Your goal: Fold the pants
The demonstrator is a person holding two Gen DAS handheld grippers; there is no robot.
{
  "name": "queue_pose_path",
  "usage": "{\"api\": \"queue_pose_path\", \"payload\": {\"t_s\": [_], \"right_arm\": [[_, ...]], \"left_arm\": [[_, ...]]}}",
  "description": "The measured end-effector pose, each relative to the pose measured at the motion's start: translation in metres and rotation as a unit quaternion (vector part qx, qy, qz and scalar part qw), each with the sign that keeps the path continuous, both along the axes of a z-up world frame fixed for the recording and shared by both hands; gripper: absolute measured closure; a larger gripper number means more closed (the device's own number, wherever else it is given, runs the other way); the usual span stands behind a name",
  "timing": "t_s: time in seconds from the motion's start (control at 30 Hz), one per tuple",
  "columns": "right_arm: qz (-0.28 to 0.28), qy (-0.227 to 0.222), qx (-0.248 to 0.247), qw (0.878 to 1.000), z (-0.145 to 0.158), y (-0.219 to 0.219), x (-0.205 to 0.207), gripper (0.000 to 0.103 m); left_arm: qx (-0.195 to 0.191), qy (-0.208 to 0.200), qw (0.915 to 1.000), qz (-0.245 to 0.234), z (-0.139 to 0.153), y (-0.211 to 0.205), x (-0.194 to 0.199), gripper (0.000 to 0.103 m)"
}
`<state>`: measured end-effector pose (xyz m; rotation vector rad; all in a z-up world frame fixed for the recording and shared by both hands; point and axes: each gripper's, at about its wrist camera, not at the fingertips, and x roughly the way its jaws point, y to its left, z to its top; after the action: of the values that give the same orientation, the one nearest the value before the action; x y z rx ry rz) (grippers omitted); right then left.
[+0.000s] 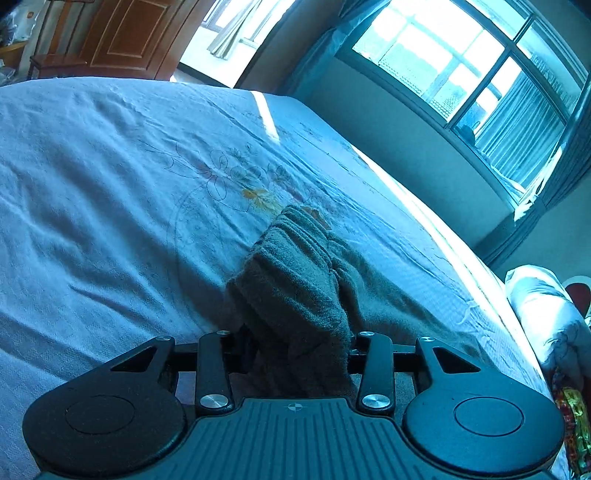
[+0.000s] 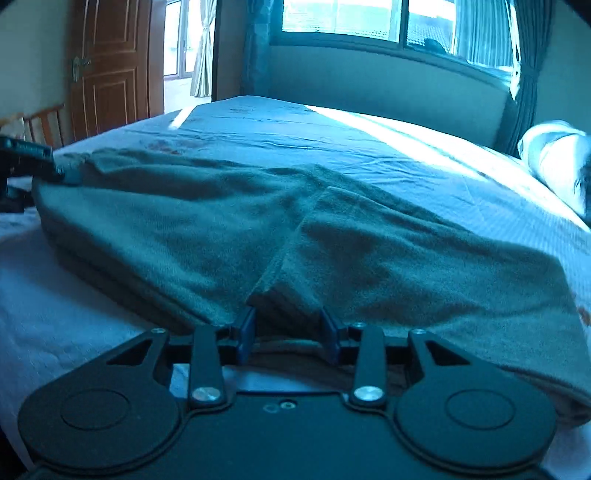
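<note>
A bedroom with a wide window [image 2: 343, 18] behind the bed [image 1: 92, 184], whose pale sheet carries a faint flower drawing and a bright strip of sunlight along its far edge. The pants [image 2: 221, 229] lie spread across the sheet, a thick, fuzzy grey-green fabric, soft like fleece, with the two legs fanning apart from a split near the right tool [image 2: 290, 326] and their edges showing as doubled layers. In the right wrist view one leg runs off to the left and the other to the right, both mostly flat with shallow folds. The right tool has its jaws narrowed on the edge of the cloth at that split, the fabric bunching up between the two fingers. In the left wrist view the gathered, ribbed end of the pants [image 1: 295, 280] rises in a wrinkled bundle from the left tool [image 1: 299, 343], whose jaws are closed on it, and the rest of the cloth trails away to the right over the sheet. The left tool also shows at the left edge of the right wrist view [image 2: 55, 168], gripping the far end of the garment. A white pillow [image 2: 554, 151] lies at the right side of the bed, and a brown wooden door [image 2: 110, 66] stands at the left beyond it, beside a wooden chair [image 2: 44, 123].
</note>
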<state>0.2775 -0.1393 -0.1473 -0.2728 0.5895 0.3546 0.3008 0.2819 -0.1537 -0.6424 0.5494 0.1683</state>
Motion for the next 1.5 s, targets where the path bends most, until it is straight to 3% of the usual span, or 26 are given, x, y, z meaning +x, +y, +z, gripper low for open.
{"api": "queue_pose_path", "payload": {"t_s": [0.07,0.23,0.37,0.47,0.57,0.73,0.8,0.83,0.87,0.93,1.03,1.2,1.43,1.5], "right_arm": [[-0.003,-0.001,-0.005,1.0,0.006,0.003,-0.002,0.073],[-0.048,-0.021,0.171,0.984,0.038,-0.058,-0.013,0.064],[-0.133,-0.004,0.285,0.949,0.041,-0.134,-0.009,0.063],[-0.182,-0.008,0.32,0.93,0.041,-0.181,-0.012,0.063],[-0.23,-0.021,0.365,0.902,0.04,-0.235,-0.02,0.062],[-0.283,-0.029,0.43,0.857,0.03,-0.306,-0.035,0.053],[-0.3,-0.03,0.451,0.84,0.023,-0.325,-0.039,0.049],[-0.312,-0.026,0.465,0.828,0.017,-0.337,-0.04,0.049],[-0.318,-0.021,0.475,0.82,0.013,-0.345,-0.039,0.049],[-0.31,-0.014,0.495,0.812,0.009,-0.353,-0.04,0.049],[-0.284,-0.004,0.522,0.804,0.005,-0.354,-0.034,0.049],[-0.218,0.049,0.541,0.811,0.0,-0.321,-0.015,0.049],[-0.203,0.091,0.538,0.813,-0.004,-0.293,-0.007,0.044],[-0.202,0.102,0.537,0.813,-0.007,-0.291,-0.001,0.044]], "left_arm": [[0.008,-0.007,0.9999,-0.004,0.009,-0.003,-0.002,0.063],[0.067,-0.05,0.9958,-0.039,0.055,-0.032,-0.009,0.063],[0.08,-0.089,0.9892,-0.086,0.089,-0.078,0.0,0.063],[0.092,-0.107,0.9824,-0.122,0.107,-0.128,0.01,0.063],[0.125,-0.119,0.9698,-0.172,0.12,-0.192,0.021,0.063],[0.166,-0.126,0.9356,-0.285,0.13,-0.331,0.027,0.063],[0.178,-0.101,0.9196,-0.335,0.121,-0.387,0.027,0.053],[0.182,-0.084,0.9129,-0.356,0.115,-0.406,0.025,0.036],[0.177,-0.079,0.9107,-0.365,0.109,-0.418,0.019,0.029],[0.175,-0.092,0.9113,-0.361,0.103,-0.425,-0.003,0.028],[0.174,-0.068,0.9219,-0.34,0.091,-0.397,-0.022,0.027],[0.171,-0.034,0.9449,-0.277,0.071,-0.323,-0.022,0.027],[0.21,-0.022,0.9529,-0.218,0.063,-0.243,-0.072,0.027],[0.203,-0.006,0.9558,-0.212,0.055,-0.227,-0.082,0.027]]}}
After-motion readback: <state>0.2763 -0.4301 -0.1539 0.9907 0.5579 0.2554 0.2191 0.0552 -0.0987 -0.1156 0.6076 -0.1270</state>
